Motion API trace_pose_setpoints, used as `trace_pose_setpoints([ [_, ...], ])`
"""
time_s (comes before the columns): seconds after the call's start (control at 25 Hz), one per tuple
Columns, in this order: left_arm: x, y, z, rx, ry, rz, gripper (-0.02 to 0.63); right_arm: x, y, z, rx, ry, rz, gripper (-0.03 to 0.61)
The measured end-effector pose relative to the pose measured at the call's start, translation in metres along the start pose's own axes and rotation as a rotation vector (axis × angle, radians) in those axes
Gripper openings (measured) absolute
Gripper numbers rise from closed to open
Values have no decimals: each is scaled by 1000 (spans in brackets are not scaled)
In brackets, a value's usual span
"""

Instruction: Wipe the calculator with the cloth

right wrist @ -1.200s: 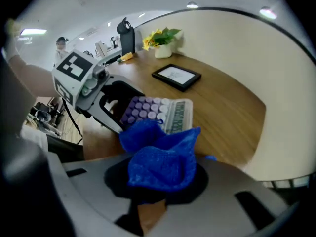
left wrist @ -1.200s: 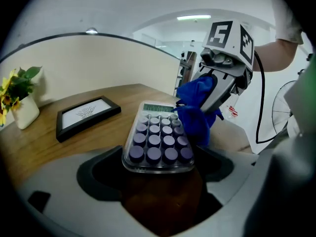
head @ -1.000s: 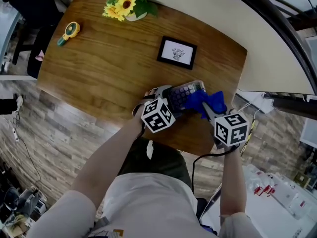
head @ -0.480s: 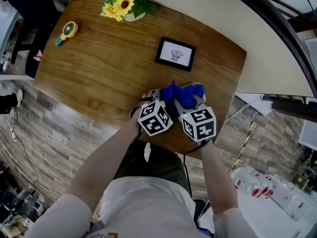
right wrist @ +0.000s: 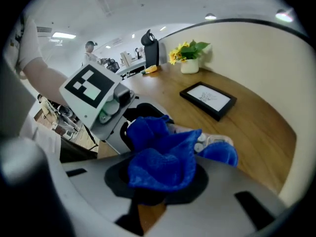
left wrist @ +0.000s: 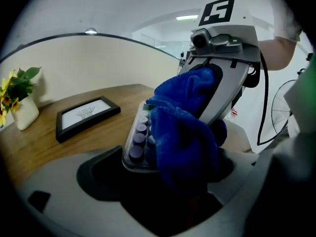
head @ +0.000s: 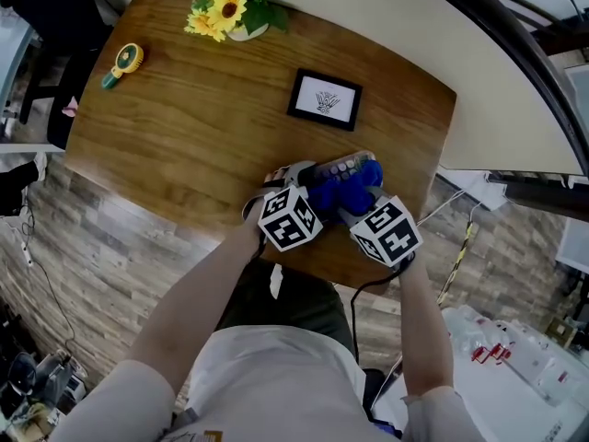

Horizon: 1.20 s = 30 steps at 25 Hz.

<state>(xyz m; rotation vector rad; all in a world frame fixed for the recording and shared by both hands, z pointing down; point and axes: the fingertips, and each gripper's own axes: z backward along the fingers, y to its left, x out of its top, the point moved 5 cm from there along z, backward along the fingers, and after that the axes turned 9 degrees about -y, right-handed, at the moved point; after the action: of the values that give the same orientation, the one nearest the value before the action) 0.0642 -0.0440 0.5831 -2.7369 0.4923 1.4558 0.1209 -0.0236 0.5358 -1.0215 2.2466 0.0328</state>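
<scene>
Calculator (head: 342,166), by the look of it a light, rigid plastic slab with raised keys, is near the front edge of the desk (head: 184,127), its near end clamped in the left hand-held gripper (head: 308,191). Pressed over its keys, the soft blue cloth (head: 348,191) is bunched in the right hand-held gripper (head: 361,208), whose jaws are closed on it. A hold on the casing's end likely steadies it against sliding.

I wear a white short-sleeved shirt (head: 276,376), filling the head view at six o'clock. My left gripper (head: 304,191) and right gripper (head: 354,201) have pale grey shells with black jaw recesses. Each carries a white cube printed with black square markers: left cube (head: 290,217), right cube (head: 386,232). A black cable (head: 354,313) runs from the right gripper toward six o'clock.
</scene>
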Motion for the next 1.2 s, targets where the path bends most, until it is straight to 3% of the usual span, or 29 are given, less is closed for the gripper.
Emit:
trace_pose_setpoints([
  [0.16, 1, 0, 0, -2, -1, 1, 448, -9, -7, 11, -55, 135, 14, 98],
  [0.28, 1, 0, 1, -3, -1, 0, 448, -17, -25, 29, -210, 235, 29, 97],
  [0.4, 1, 0, 1, -2, -1, -2, 448, -14, -46, 51, -415, 201, 70, 98],
  [0.48, 1, 0, 1, -2, -1, -2, 448, -4, -51, 63, -489, 102, 77, 100],
  [0.64, 0, 0, 1, -3, -1, -2, 448, 26, -39, 65, -373, -175, -68, 100],
  [0.72, 0, 1, 0, -3, -1, -2, 448, 38, -30, 52, -297, -217, -70, 100],
  [0.96, 1, 1, 0, -2, -3, -3, 448, 52, -1, -1, -81, -169, -58, 101],
  [1.08, 0, 0, 0, -3, -3, -2, 448, 41, 1, -24, -64, -76, -15, 101],
  [1.2, 1, 0, 0, -3, -6, -4, 448, 36, -8, -31, -87, -68, -42, 100],
])
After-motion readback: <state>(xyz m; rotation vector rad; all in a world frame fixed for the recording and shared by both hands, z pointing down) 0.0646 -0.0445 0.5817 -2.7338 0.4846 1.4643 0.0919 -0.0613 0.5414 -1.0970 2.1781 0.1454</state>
